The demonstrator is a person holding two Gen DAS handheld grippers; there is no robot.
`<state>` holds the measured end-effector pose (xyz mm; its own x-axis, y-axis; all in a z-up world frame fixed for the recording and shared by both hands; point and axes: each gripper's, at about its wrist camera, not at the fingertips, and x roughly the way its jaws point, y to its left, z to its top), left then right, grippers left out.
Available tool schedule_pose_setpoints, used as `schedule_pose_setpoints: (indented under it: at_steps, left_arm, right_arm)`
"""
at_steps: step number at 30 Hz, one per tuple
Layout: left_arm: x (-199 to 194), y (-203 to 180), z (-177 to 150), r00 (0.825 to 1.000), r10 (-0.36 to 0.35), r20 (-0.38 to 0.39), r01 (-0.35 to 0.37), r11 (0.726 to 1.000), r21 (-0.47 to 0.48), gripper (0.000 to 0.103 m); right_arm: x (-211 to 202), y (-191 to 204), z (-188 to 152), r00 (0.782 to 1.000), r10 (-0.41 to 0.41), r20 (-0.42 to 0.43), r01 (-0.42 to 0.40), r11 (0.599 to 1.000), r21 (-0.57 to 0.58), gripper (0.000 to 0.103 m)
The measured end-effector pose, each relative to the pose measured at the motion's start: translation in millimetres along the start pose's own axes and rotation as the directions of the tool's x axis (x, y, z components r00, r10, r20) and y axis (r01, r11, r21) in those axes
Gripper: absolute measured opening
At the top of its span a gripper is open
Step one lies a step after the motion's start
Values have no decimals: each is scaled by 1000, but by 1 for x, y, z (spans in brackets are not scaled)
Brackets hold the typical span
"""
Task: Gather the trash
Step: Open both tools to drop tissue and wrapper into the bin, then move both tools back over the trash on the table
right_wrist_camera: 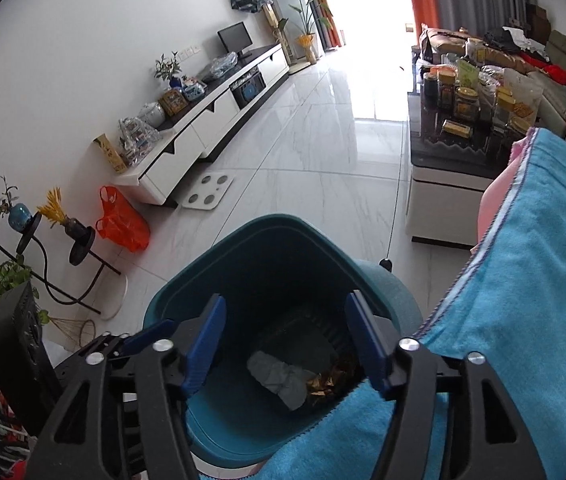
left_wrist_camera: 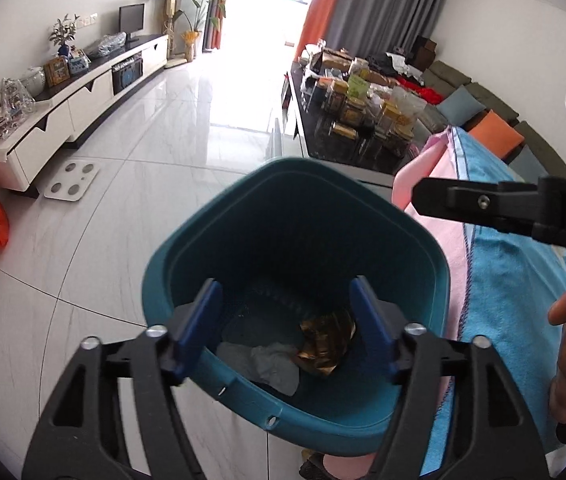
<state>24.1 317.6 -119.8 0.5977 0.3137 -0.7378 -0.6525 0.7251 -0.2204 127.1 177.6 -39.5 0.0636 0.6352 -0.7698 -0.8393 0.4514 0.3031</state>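
Both grippers hang over the mouth of the teal trash bin (left_wrist_camera: 295, 240), and the trash lies straight below and ahead of them on the bin's floor: a crumpled grey-white paper (left_wrist_camera: 267, 364) and, touching it, a scrunched gold foil wrapper (left_wrist_camera: 325, 340). The left gripper (left_wrist_camera: 283, 316) has its blue pads spread wide with nothing between them; seen between its fingers, the wrapper sits slightly toward the right pad and the paper toward the left. The right gripper (right_wrist_camera: 285, 340) is likewise spread and empty, and its camera shows the same paper (right_wrist_camera: 283, 378) centred and the wrapper (right_wrist_camera: 331, 382) tucked by the blue towel (right_wrist_camera: 523, 280) that drapes against the bin's rim (right_wrist_camera: 211, 264). Both tools tilt steeply downward, side by side, the right one's finger crossing the left camera's view. Neither piece has a clear long axis. I judge both items deposited, so the next move likely lifts away.
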Motion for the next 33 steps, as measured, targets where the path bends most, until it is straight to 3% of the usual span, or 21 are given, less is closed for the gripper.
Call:
schedule_pose_setpoints:
  at_steps: [3,5,8,11,17,21,25,28,33]
  left_arm:
    - [-17,5,2,999,18,36,-18,1000,-18,92]
    - [-32,8,4,997,24,68,-21,999,-39,97]
    - [-51,11,6,994,40,102,-35,998,-53,97]
    - [-71,12,7,989,57,136,-48,996,-72,97]
    - [-134,4,9,953,97,287,-60,989,-134,97]
    - [-171,-15,3,920,76,386,-28,991,-130,97]
    - [-198,-45,-5,880,38,473,-10,998,-60,97]
    - [-213,-74,-15,861,-35,508,31,999,18,97]
    - [-228,-121,-33,836,-160,526,111,986,124,97]
  right_arm:
    - [-10,-1,-2,1000,-6,30,6,1000,-9,75]
    - [-19,0,-3,998,-20,61,22,999,-25,84]
    - [-34,3,-6,994,-35,107,41,998,-52,94]
    - [-53,7,-12,986,-63,157,77,994,-83,96]
    - [-96,10,-31,963,-68,262,103,987,-122,96]
    - [-133,9,-52,934,-73,348,129,982,-139,96]
    - [-166,0,-76,901,-85,425,157,978,-135,96]
    - [-188,-11,-93,876,-111,469,181,978,-106,96]
    - [-224,-26,-124,812,-201,548,272,961,-50,96]
